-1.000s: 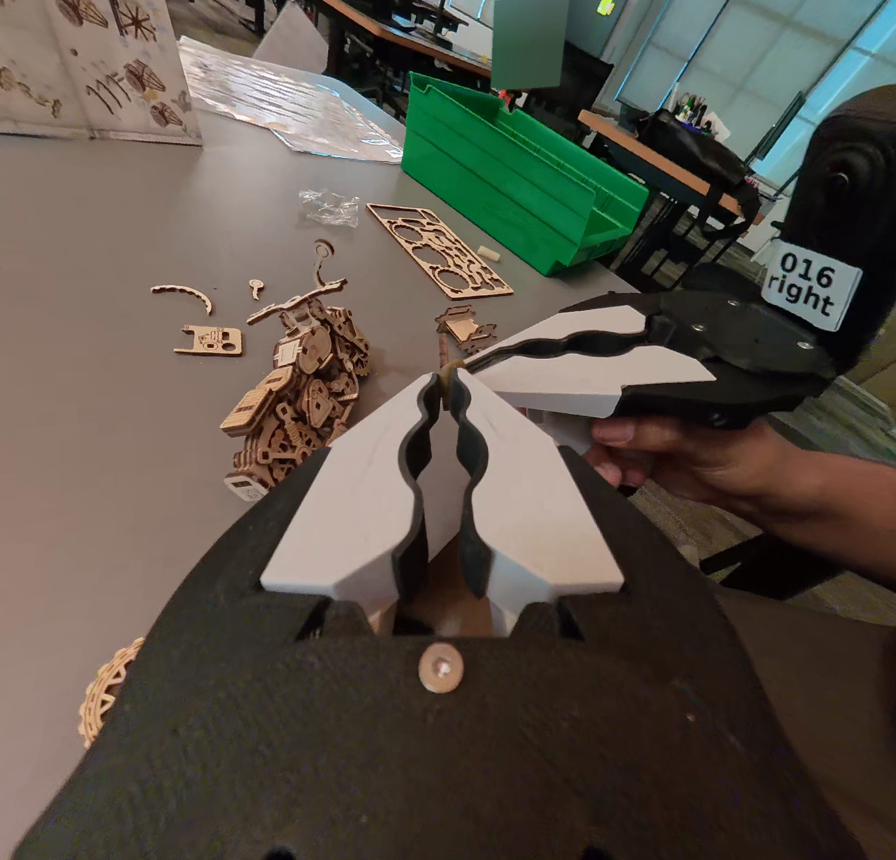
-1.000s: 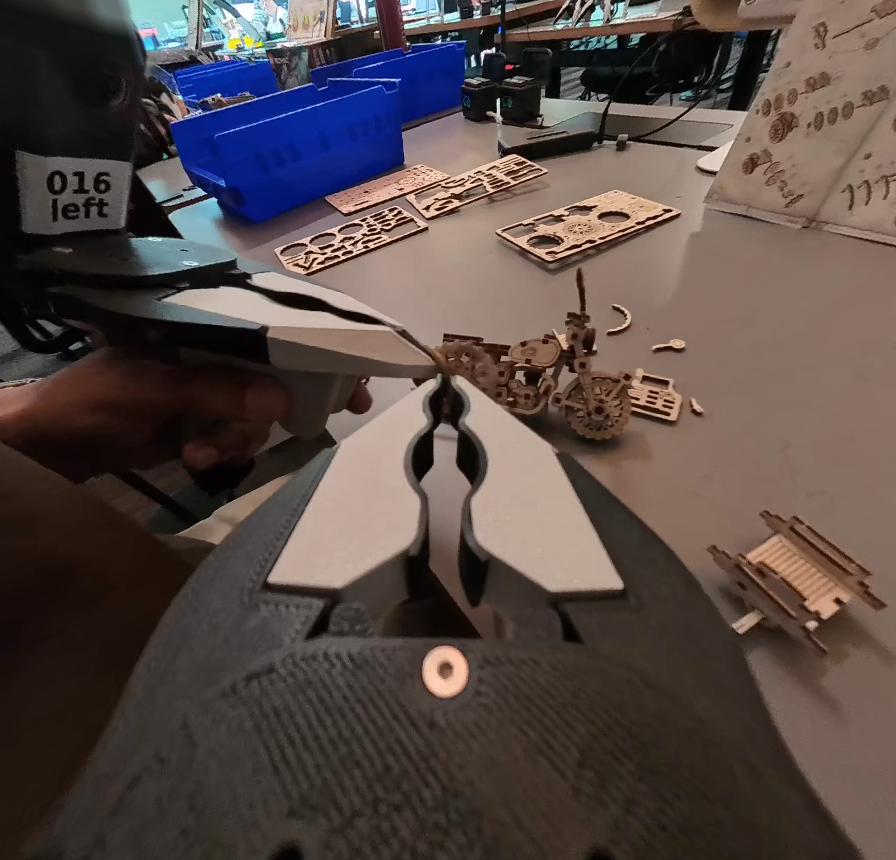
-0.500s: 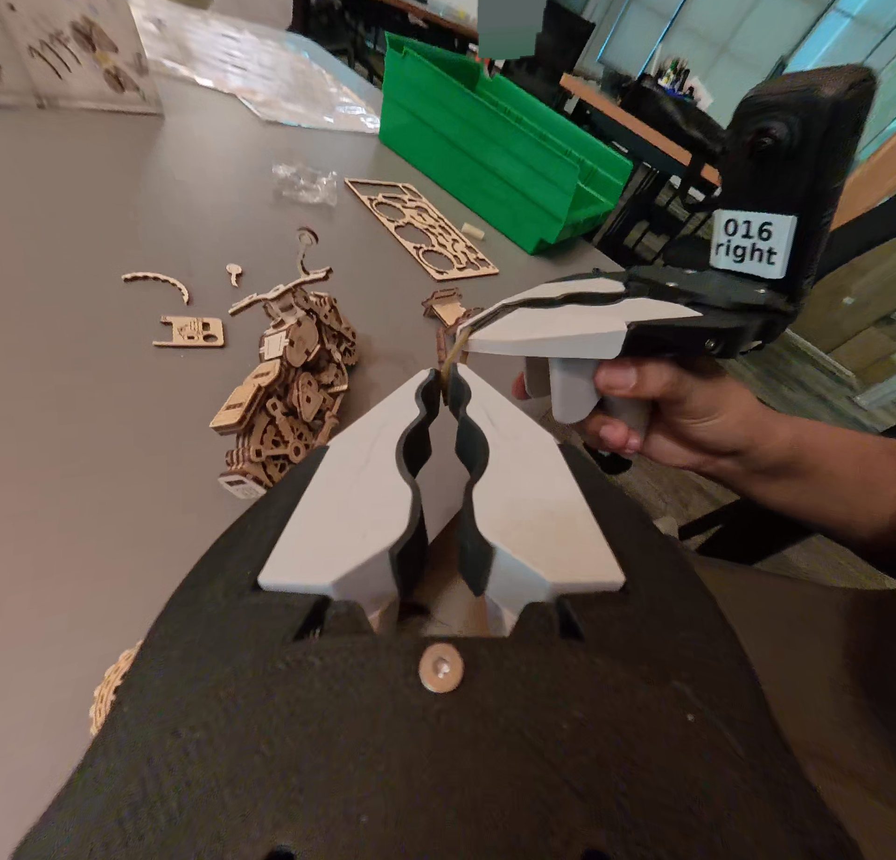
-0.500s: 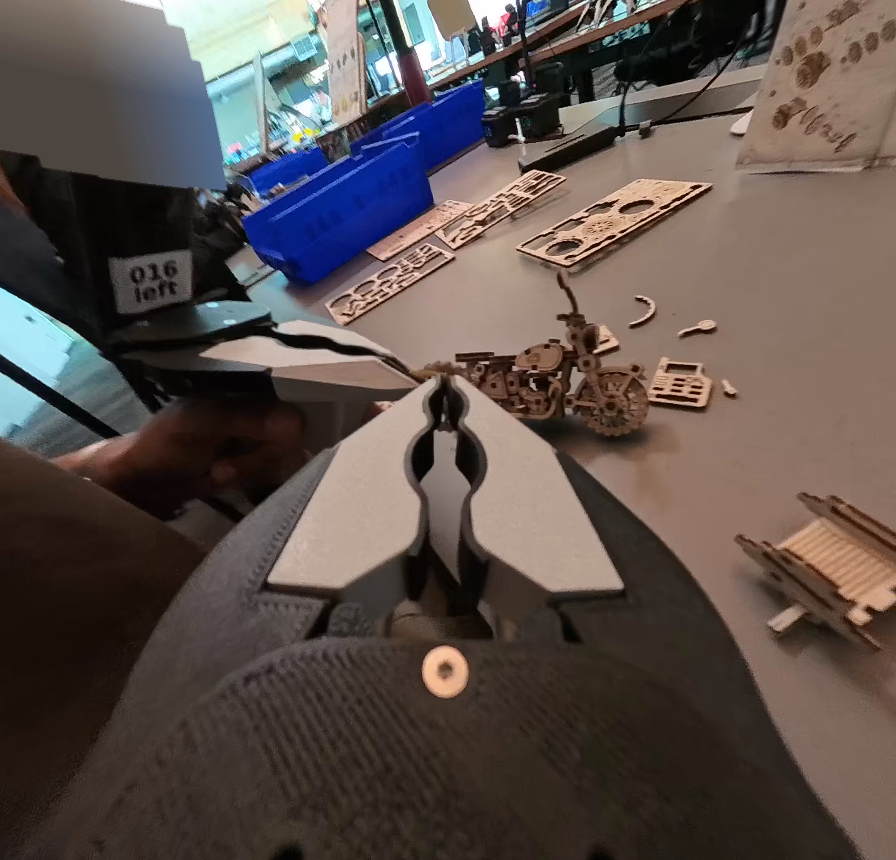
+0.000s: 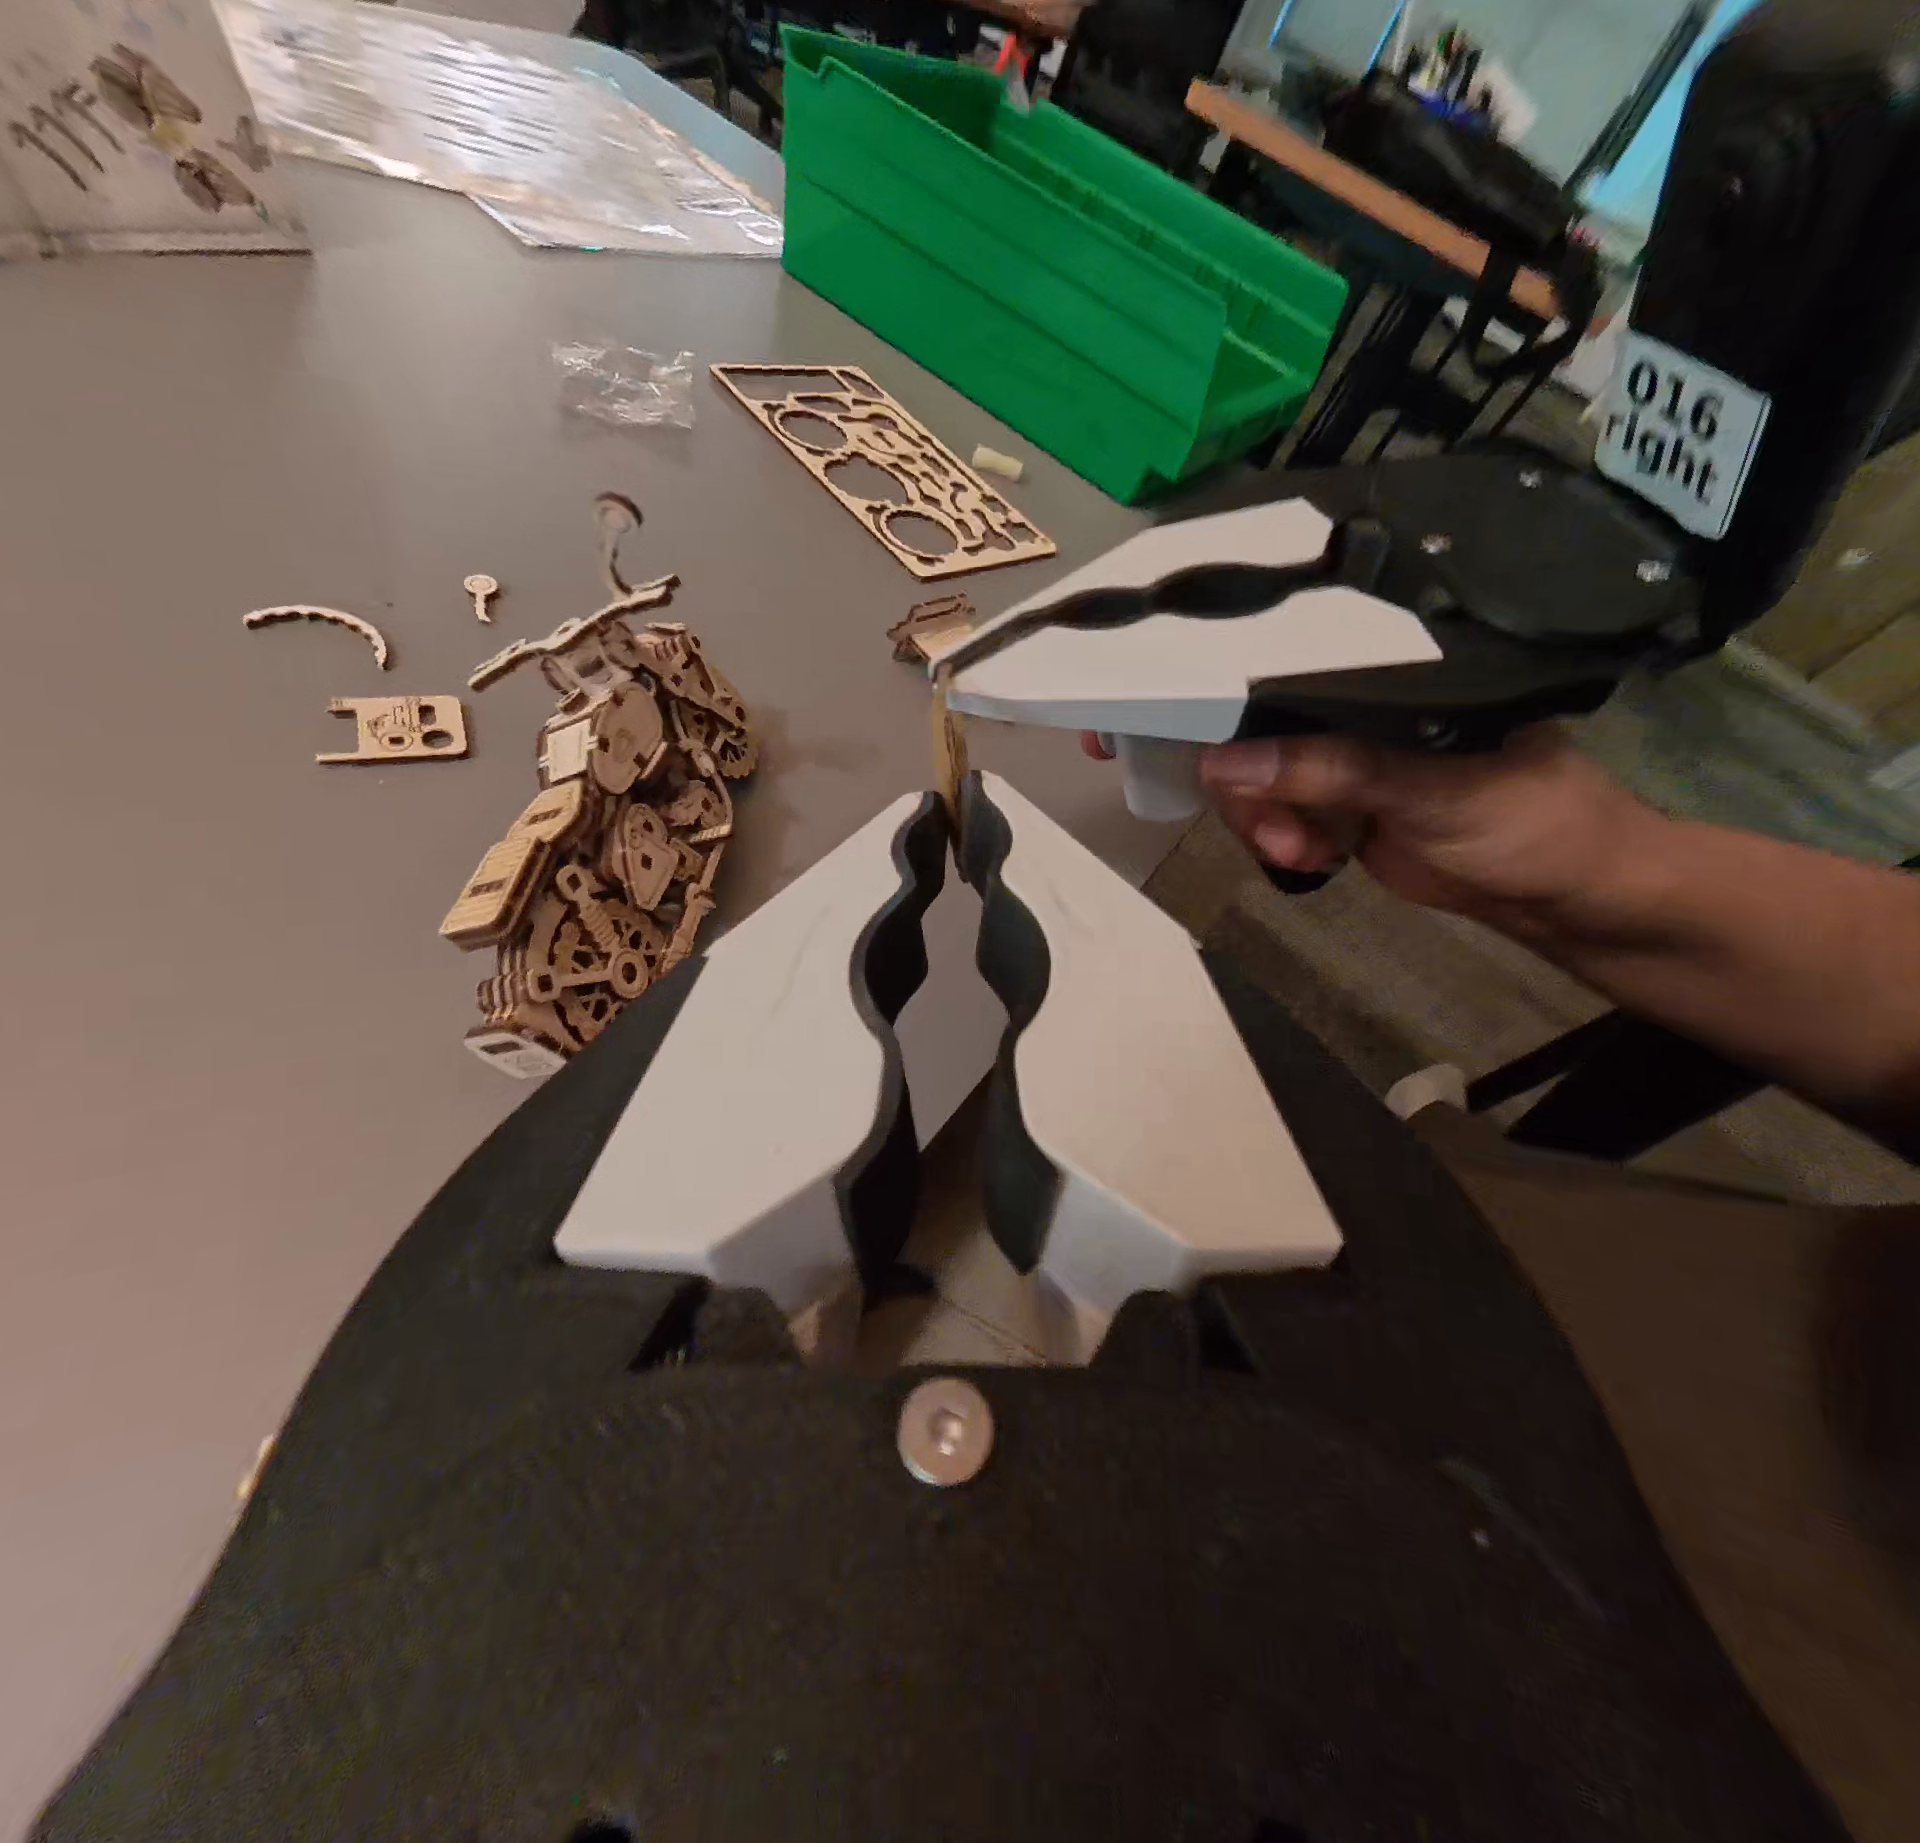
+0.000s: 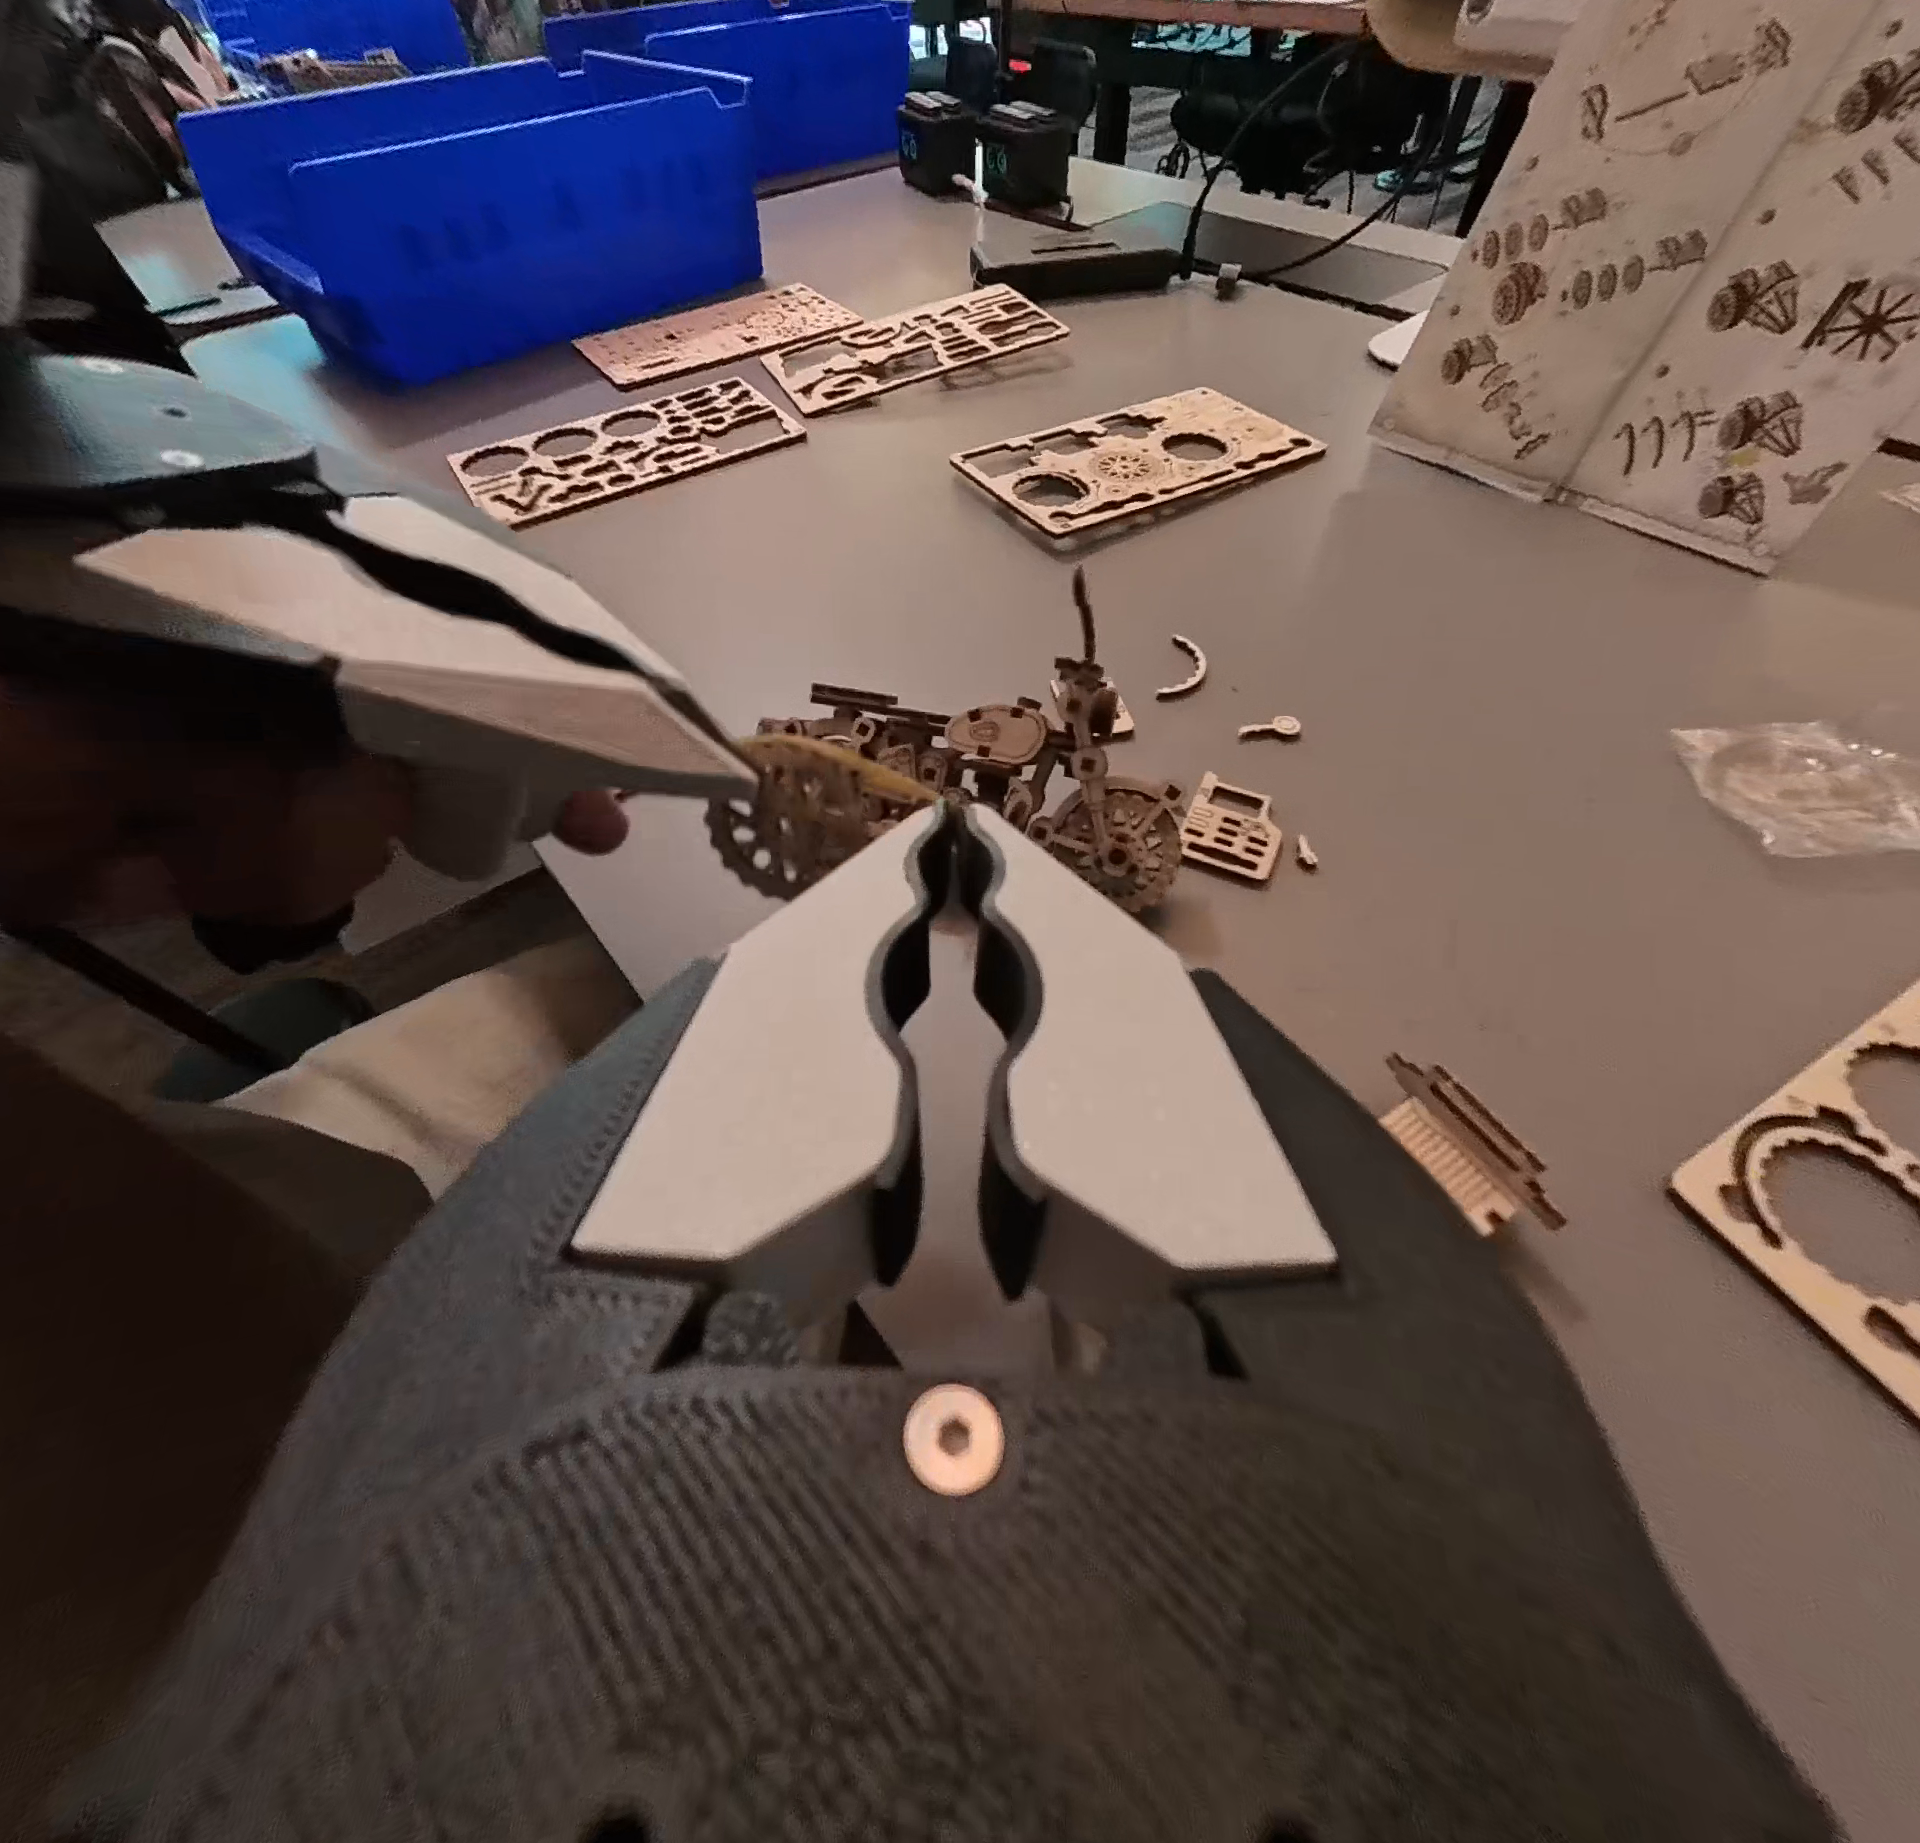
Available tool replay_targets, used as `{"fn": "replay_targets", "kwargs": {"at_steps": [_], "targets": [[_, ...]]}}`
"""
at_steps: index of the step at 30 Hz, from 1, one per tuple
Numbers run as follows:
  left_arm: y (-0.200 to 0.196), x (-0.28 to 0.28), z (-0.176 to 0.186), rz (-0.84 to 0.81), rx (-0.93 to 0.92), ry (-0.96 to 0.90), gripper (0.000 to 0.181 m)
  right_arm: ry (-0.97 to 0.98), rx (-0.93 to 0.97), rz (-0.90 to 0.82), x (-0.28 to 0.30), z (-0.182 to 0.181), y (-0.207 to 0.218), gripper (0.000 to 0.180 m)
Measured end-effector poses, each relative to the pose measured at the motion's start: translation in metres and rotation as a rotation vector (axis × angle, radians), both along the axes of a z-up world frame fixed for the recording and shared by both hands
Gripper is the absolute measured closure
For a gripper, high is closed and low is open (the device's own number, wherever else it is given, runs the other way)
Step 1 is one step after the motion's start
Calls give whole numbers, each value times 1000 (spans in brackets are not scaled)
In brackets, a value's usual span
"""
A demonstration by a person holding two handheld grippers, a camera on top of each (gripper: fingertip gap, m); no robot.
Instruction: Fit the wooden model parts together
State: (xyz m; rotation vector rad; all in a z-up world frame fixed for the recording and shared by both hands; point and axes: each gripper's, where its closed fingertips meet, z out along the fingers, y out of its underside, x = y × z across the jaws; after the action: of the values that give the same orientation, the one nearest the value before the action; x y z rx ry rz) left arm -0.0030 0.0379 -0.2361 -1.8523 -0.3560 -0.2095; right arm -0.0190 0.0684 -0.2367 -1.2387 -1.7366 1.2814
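Above the worktop [image 5: 208,443] edge, both tongs, left [image 5: 951,817] and right [image 6: 951,822], now lifted, clench one toothed wooden wheel [image 6: 805,806], mating unfinished.

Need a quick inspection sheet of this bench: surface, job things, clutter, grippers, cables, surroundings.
Surface: grey table, flat, parts spread over it.
Job's things: wooden wheel held in the air between both tips; wooden motorcycle on the table; loose curved piece; punched-out sheets.
Clutter: clear plastic bag; instruction sheet propped up.
Grippers: left hand-held gripper shut on the wheel's edge; right hand-held gripper also shut on it.
Cables: black cable on the far side of the table, away from the work.
Surroundings: blue bins, green bin, other desks behind.
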Motion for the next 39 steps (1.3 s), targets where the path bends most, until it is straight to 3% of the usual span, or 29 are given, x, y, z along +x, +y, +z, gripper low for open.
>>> {"fn": "replay_targets", "kwargs": {"at_steps": [1, 8, 24, 35, 39], "targets": [[-1, -2, -1, 2, 0, -25, 176, 0, 0, 8, 0, 0, -1, 179], [-3, -11, 8, 55, 69, -36, 177, -84, -146, 70, 3, -8, -9, 179], [-7, -17, 31, 92, 324, -308, 179, -205, -711, 253, 16, 5, -42, 180], [-8, -17, 37, 67, 397, -390, 178, -198, -1008, 310, 17, 18, -40, 180], [-10, -19, 38, 77, 451, -497, 178, -186, -1111, 341, 17, 25, -42, 179]]}}
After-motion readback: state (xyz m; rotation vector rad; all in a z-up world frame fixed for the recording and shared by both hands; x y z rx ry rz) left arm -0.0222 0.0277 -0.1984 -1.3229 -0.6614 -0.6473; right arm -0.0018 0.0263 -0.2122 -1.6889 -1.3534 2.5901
